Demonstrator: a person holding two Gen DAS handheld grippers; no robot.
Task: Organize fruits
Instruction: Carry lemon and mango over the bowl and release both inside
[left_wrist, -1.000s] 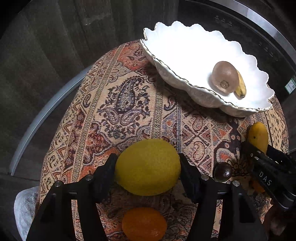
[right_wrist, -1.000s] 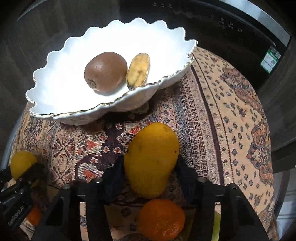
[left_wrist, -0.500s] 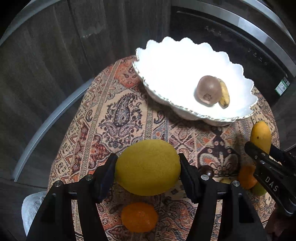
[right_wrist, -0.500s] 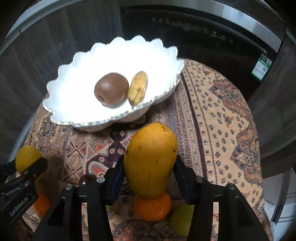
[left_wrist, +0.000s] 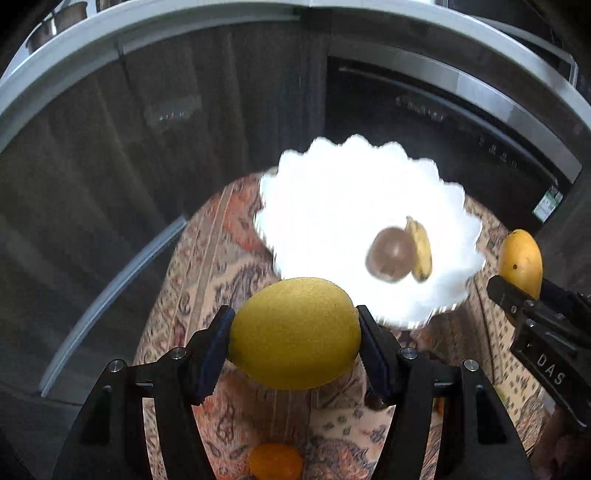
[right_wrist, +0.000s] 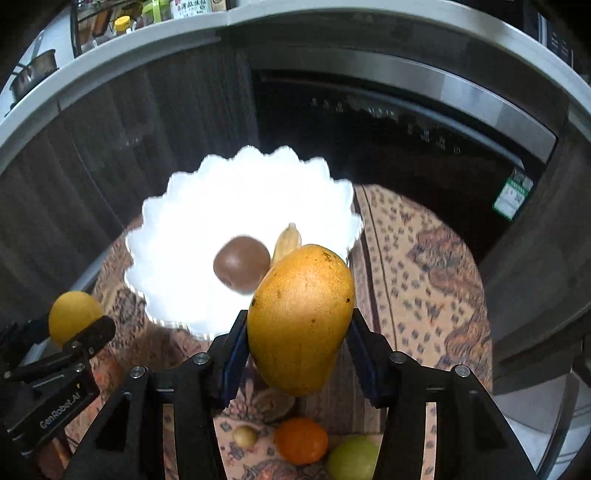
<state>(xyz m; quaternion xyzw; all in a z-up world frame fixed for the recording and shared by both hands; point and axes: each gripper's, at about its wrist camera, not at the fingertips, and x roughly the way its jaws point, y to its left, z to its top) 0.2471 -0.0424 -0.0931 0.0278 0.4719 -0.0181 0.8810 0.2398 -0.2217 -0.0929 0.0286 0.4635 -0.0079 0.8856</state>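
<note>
Evidently the left gripper (left_wrist: 294, 334) clamps a lemon (left_wrist: 294, 334) and the right gripper (right_wrist: 297, 334) a mango (right_wrist: 301, 319), both near the white bowl (right_wrist: 177, 229); their smooth round skins could slip free.

Two handheld grippers, black frames with dark blue pads

Left gripper (left_wrist: 294, 334): matte black angular arms are showing triangular cut-outs and round silver screw heads at the joints; dark blue ribbed pads (left_wrist: 214, 350) are lining both fingers, and white "GenRobot.AI" lettering is running along its side. Right gripper (right_wrist: 295, 345), beside the left gripper, is repeating that build and is carrying white letters "DAS" on its flank.
</note>
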